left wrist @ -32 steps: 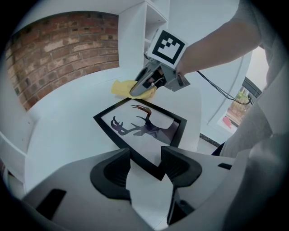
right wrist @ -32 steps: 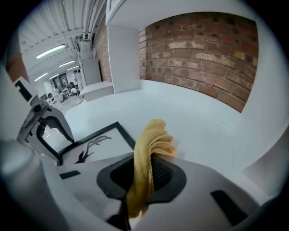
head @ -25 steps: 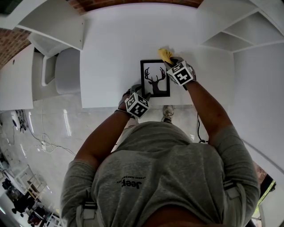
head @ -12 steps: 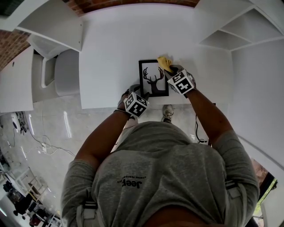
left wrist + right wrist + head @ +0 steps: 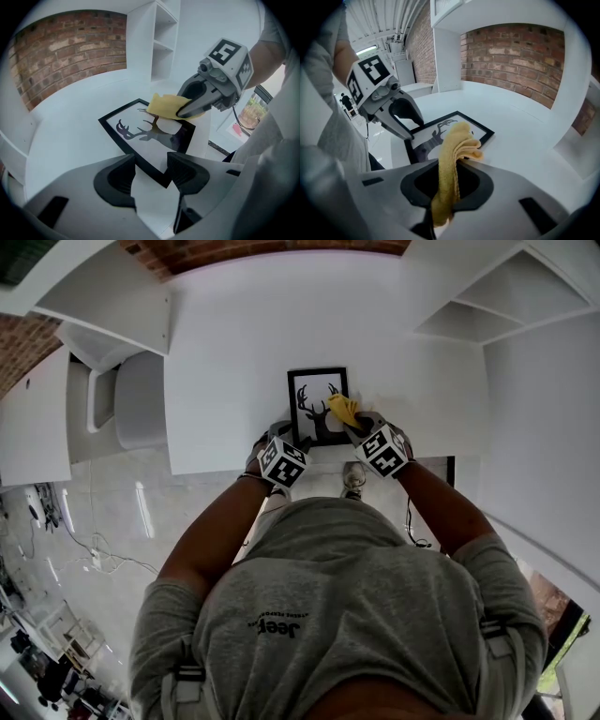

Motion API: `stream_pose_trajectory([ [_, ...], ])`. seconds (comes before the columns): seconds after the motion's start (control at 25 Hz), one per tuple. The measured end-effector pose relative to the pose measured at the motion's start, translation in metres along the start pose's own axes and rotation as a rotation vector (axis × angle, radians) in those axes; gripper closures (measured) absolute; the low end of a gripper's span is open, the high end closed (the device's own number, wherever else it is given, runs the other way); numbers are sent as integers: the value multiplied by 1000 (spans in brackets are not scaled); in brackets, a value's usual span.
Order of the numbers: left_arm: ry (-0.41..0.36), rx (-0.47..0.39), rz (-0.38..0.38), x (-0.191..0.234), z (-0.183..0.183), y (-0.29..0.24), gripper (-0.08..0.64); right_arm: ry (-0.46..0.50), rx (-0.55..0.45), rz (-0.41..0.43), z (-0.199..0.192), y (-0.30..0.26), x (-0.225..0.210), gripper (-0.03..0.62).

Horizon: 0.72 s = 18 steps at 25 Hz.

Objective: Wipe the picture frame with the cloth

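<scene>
A black picture frame with a deer silhouette lies flat on the white table, close to its near edge. My left gripper straddles the frame's near corner, both pads against its edges, holding it down. My right gripper is shut on a folded yellow cloth. The cloth sticks out past the jaws and rests on the lower right part of the frame's glass. In the left gripper view the cloth covers the deer's back, with the right gripper behind it.
A white chair stands left of the table. White shelving rises at the right, and a brick wall runs behind. The table's near edge lies just below the frame. The left gripper is close beside the cloth.
The right gripper has drawn the cloth from the frame's far right corner toward me, down onto the glass near the deer. The left gripper has stayed on the near corner.
</scene>
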State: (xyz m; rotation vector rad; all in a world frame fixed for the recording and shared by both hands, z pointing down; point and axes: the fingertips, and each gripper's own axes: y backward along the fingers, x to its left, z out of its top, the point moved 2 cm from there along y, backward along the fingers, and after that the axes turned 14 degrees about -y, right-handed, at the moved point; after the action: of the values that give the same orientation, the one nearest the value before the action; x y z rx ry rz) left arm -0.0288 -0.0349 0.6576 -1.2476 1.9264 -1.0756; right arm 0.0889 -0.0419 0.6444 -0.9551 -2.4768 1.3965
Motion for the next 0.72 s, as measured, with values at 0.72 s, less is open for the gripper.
stream_pose_trajectory([
  [0.72,-84,17,104,7,-2,-3,407,-9,10,45,-37,17,30,534],
])
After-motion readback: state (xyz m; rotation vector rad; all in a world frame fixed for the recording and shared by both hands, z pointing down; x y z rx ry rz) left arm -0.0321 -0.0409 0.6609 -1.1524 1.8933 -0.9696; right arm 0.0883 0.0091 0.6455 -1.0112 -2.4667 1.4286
